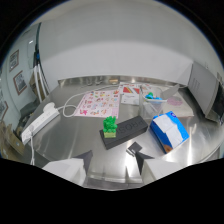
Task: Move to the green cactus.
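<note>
Gripper [113, 162] open — green cactus [109, 126] just ahead of its fingers.

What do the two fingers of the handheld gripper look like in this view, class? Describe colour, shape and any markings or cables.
The gripper shows two pale, whitish fingers with broad flat faces that narrow to dark, pointed tips. The tips face each other across a gap. No markings or cables can be made out on them, and no hand or sleeve shows.
</note>
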The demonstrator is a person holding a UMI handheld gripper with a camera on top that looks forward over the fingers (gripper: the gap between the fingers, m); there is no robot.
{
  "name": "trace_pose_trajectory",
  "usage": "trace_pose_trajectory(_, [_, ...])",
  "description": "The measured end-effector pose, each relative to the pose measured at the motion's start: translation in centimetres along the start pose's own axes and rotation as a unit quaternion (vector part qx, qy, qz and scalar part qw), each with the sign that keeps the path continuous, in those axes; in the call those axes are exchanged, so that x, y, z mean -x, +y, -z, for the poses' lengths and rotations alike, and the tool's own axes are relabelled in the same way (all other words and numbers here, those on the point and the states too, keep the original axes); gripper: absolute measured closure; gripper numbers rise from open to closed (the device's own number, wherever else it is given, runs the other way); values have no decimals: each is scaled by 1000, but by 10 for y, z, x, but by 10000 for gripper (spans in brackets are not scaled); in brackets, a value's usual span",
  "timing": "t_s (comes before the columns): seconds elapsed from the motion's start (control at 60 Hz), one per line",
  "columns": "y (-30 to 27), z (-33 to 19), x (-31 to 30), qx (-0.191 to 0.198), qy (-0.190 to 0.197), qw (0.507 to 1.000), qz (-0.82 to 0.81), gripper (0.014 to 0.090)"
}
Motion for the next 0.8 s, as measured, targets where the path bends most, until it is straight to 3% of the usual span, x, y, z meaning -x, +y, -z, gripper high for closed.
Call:
trace_pose_trajectory(0.417, [-22, -66, 8, 3, 16, 1000, -12, 205])
trace_pose_trajectory(0.8, [-22, -81, 8, 14, 17, 1000, -10, 206])
